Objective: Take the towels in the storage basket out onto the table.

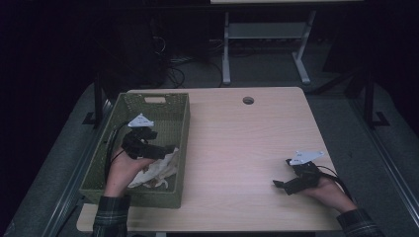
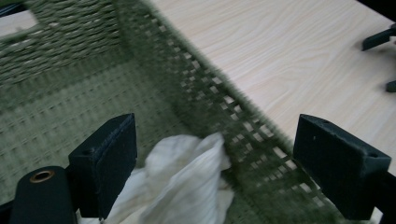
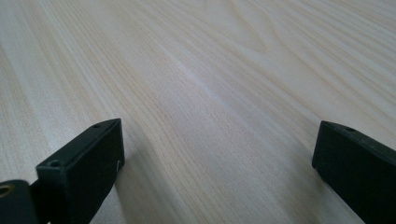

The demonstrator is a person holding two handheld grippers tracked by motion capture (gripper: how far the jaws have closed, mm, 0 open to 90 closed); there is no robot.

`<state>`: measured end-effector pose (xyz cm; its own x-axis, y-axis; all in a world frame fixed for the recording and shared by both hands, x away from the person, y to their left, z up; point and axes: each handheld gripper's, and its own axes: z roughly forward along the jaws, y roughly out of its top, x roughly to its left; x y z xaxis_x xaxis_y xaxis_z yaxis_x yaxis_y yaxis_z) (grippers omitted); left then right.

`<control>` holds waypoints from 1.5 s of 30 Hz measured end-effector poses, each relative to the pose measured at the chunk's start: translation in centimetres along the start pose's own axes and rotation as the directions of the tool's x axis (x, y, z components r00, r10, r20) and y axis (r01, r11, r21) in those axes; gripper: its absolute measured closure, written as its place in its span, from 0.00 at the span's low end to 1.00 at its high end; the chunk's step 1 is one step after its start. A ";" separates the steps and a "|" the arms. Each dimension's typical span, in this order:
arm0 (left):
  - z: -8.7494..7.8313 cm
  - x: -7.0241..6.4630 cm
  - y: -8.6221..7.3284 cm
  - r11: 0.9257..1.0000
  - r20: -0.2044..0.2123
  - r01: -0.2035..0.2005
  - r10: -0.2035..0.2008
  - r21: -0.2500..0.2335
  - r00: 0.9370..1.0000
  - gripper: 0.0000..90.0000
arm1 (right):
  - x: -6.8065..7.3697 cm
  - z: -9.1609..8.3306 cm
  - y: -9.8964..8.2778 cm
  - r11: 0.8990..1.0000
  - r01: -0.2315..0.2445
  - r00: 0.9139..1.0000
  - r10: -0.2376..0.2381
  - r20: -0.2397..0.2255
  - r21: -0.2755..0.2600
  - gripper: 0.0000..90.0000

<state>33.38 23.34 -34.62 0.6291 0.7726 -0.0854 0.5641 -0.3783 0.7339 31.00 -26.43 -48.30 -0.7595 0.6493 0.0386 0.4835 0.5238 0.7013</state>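
Lying between spread jaws: white cloth.

You're working in what looks like a lab or test room: a plain light-wood surface with a cable hole, grey carpet, and dark surroundings. Beyond your fingers, cables trail on the floor beside the white metal legs of another desk.

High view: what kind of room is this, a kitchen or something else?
Probably a lab or workshop, not a kitchen. A plain wooden table with a cable hole stands on grey floor, cables trail behind it, and another desk's metal frame stands beyond.
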 end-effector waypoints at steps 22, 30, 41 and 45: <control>3.7 2.5 -3.5 0.985 -0.058 0.031 -0.021 0.171 0.998 0.15 | 0.0 0.0 0.0 1.000 0.002 1.000 -0.002 0.001 0.000 0.02; 5.4 2.3 -4.1 0.958 -0.069 0.020 0.000 0.285 0.998 0.15 | 0.0 0.0 0.0 1.000 0.002 1.000 -0.002 0.001 0.000 0.02; 6.4 2.4 -4.7 0.929 -0.065 0.023 0.001 0.370 0.998 0.15 | 0.0 0.0 0.0 1.000 0.001 1.000 -0.001 0.001 -0.001 0.02; 7.0 2.3 -5.1 0.912 -0.063 0.028 -0.002 0.410 0.998 0.15 | 0.0 0.0 0.0 1.000 0.001 1.000 -0.001 0.001 -0.001 0.02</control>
<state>35.70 23.47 -43.22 0.5929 0.8041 -0.0438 0.7511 -0.5326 0.3902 30.99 -26.43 -48.32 -0.7593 0.6497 0.0369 0.4822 0.5236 0.7023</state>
